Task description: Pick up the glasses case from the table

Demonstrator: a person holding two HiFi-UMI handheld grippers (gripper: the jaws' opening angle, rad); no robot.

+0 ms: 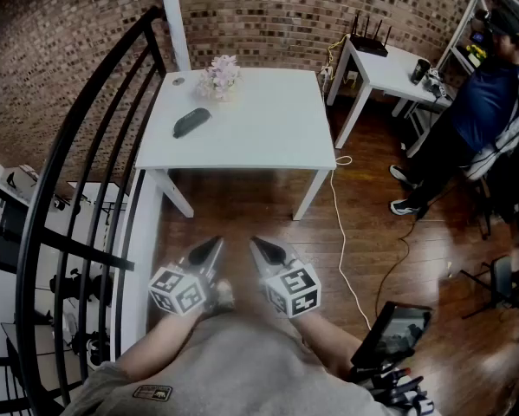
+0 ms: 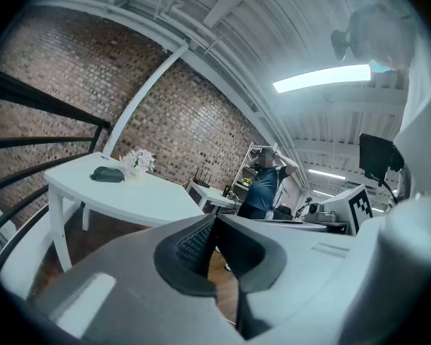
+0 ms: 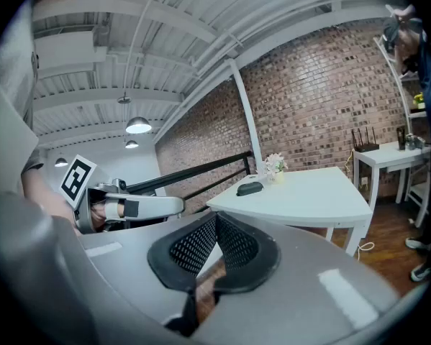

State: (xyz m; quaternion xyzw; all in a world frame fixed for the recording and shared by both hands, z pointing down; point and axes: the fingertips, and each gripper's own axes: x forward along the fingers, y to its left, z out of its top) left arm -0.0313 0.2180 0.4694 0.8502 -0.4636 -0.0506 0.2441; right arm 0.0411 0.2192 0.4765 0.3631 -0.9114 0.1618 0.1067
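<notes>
A loft-style workroom or lab is indicated by the bare brick wall [image 1: 268,7], wooden floor [image 1: 432,241], white counter [image 1: 259,120], router [image 1: 369,42] on a side table [image 1: 393,66], and ceiling strip light [image 2: 323,77].

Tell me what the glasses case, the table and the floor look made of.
The glasses case: dark, matte, rounded shell, likely hard plastic or fabric-covered; too small to settle. The table: smooth white painted or laminated board, faint sheen. The floor: glossy brown wood planks, with visible seams and reflections.
</notes>
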